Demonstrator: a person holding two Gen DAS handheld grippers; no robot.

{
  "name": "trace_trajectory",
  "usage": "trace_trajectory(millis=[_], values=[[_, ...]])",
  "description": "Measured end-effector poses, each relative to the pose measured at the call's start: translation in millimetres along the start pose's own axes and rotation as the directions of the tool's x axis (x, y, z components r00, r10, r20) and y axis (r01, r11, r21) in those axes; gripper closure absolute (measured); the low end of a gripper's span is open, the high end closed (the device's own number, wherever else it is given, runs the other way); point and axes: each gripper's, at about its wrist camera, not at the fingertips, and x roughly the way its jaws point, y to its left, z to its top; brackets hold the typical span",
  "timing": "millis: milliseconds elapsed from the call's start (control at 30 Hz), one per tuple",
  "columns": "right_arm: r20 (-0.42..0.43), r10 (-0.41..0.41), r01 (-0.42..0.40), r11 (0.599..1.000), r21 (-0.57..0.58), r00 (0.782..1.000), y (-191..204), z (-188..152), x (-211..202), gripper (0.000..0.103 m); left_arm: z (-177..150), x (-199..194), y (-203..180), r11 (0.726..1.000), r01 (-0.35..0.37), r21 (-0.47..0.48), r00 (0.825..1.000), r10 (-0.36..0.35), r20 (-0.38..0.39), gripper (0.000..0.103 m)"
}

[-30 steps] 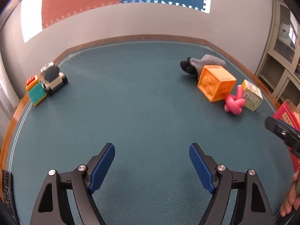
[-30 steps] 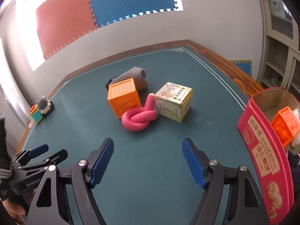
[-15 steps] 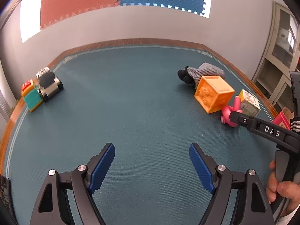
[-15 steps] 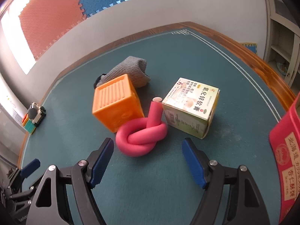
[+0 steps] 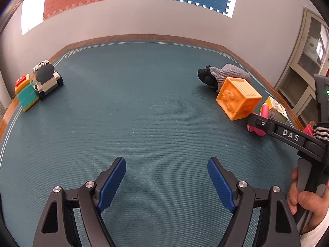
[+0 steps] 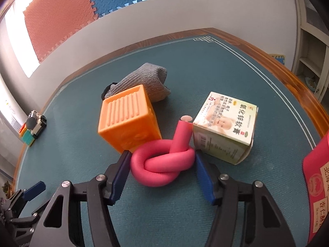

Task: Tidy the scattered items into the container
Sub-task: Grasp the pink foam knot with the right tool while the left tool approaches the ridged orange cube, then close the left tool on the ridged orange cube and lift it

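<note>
The knotted pink foam tube [image 6: 162, 162], on the surface between orange cube [image 6: 128, 121] and carton [image 6: 225, 131], looks light and squashy, best squeezed across its knot, where the right gripper [image 6: 162, 160] jaws are closing without yet pressing it.

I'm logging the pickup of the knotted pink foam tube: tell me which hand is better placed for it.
Right. The right tool already straddles the pink tube, its jaws closing around it. The left tool hangs open over bare carpet, well away from it.

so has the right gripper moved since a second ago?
Yes. The right gripper has come forward and down toward the orange cube; its jaws now flank the pink knotted tube and are closing.
</note>
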Motion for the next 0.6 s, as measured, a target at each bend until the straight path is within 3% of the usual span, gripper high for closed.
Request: trace_trajectory(millis=[100, 367, 600], values=[[0.01, 0.028, -0.028, 1.0, 0.013, 1.0, -3.9, -7.5, -11.9, 0.038, -0.2, 2.6, 0.3, 1.0, -0.003, -0.001, 1.0, 0.003, -0.005, 0.02], [0.075, 0.008, -0.011, 0.999, 0.03, 0.997, -20.4, -36.3, -52.6, 0.038, 3.0, 13.0, -6.4, 0.999, -0.029, 0.016, 0.999, 0.029, -0.023, 0.02], [0.114, 0.012, -0.015, 0.999, 0.033, 0.993, -32.2, -48.1, -72.1, 0.038, 19.7, 17.1, -37.0, 0.999, 0.028, 0.032, 0.998, -0.026, -0.052, 0.02]])
